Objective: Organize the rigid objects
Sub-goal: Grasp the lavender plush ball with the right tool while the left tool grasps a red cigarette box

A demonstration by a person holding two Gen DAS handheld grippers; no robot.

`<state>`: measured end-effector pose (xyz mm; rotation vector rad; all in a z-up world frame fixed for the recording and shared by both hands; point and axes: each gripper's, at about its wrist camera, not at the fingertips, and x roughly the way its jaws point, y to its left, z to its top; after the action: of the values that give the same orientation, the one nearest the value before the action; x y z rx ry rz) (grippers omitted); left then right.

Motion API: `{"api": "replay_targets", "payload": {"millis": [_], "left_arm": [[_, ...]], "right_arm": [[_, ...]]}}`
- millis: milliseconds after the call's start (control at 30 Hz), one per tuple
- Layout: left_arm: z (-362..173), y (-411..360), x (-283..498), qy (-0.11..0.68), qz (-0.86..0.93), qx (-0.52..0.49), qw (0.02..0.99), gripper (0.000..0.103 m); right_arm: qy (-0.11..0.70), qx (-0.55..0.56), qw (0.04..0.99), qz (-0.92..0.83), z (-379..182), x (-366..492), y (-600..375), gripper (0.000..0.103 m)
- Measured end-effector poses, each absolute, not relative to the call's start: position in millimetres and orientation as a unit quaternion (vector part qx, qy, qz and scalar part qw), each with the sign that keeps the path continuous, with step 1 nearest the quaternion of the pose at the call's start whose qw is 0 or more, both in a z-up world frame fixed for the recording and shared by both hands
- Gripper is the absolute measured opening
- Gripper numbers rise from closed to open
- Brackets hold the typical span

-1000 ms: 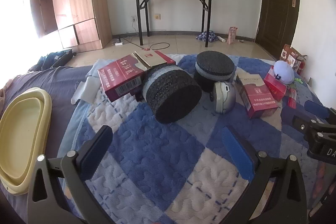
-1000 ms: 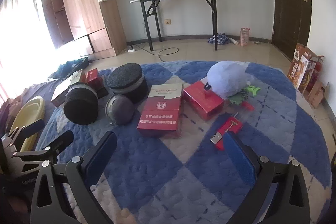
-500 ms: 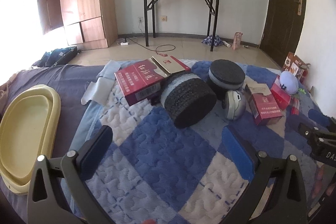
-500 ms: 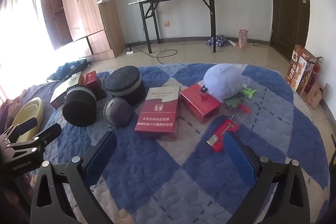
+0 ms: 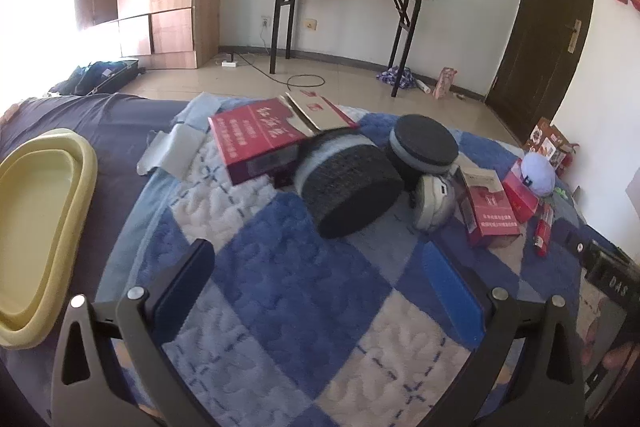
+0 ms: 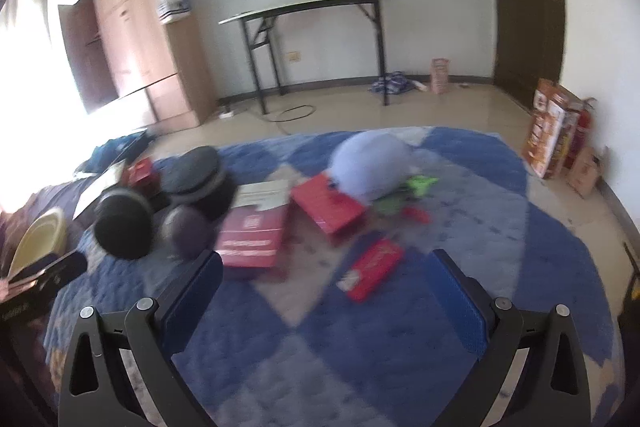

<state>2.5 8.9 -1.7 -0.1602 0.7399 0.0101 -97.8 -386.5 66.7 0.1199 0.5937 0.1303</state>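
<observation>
Both tongs, left [image 5: 320,283] and right [image 6: 326,291], gape apart and empty, having drawn back above the blue-and-white quilted bed cover [image 5: 304,307]. The dark foam cylinder [image 5: 348,189] and red cardboard boxes [image 6: 252,237] lie untouched (nothing sorted yet).

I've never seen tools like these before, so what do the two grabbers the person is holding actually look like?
Each is a black frame ending in two fingers. On the left gripper and the right gripper alike, flat blue pads line the fingers' inner faces, and round silver bolts mark the joints, with triangular cut-outs in the black arms. The left view shows white lettering on the right gripper's body. No cables or sleeves show.
</observation>
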Motion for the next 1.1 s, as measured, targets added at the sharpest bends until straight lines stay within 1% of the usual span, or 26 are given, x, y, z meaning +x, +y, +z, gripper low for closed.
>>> {"api": "replay_targets", "payload": {"millis": [167, 400, 500, 567, 633, 733, 833, 933, 1100], "left_arm": [[1.7, 0.1, 0.1, 0.353, -0.008, -0.061, 0.934, 0.103], [5.7, 9.7, 0.0, 0.356, 0.011, -0.078, 0.931, 0.103], [19.0, 9.9, -4.1, 0.345, 0.003, -0.072, 0.936, 0.103], [35.1, 13.5, -7.4, 0.335, -0.012, -0.063, 0.94, 0.103], [49.2, 17.9, -1.9, 0.347, -0.025, -0.045, 0.937, 0.103], [67.5, 26.4, 23.0, 0.365, -0.042, -0.021, 0.93, 0.103], [60.0, 33.9, 57.4, 0.403, -0.047, -0.037, 0.913, 0.103], [43.5, 41.5, 94.8, 0.439, -0.031, -0.057, 0.896, 0.103], [39.3, 51.7, 118.1, 0.457, -0.007, -0.075, 0.886, 0.103]], "right_arm": [[0.302, 0.073, 0.949, 0.056, 58.3, -92.1, -396.3, 0.103], [0.311, 0.085, 0.946, 0.041, 46.1, -81.0, -409.1, 0.103], [0.3, 0.096, 0.948, 0.041, 54.8, -81.3, -416.1, 0.103], [0.282, 0.076, 0.956, 0.039, 68.0, -80.7, -418.0, 0.103], [0.289, 0.057, 0.955, 0.046, 74.5, -75.0, -418.7, 0.103], [0.29, 0.061, 0.952, 0.072, 87.2, -59.8, -425.8, 0.103], [0.269, 0.066, 0.957, 0.087, 95.0, -43.8, -432.4, 0.103], [0.296, 0.034, 0.951, 0.084, 87.3, -19.0, -425.2, 0.103], [0.298, 0.011, 0.951, 0.083, 79.8, -0.1, -411.0, 0.103]]}}
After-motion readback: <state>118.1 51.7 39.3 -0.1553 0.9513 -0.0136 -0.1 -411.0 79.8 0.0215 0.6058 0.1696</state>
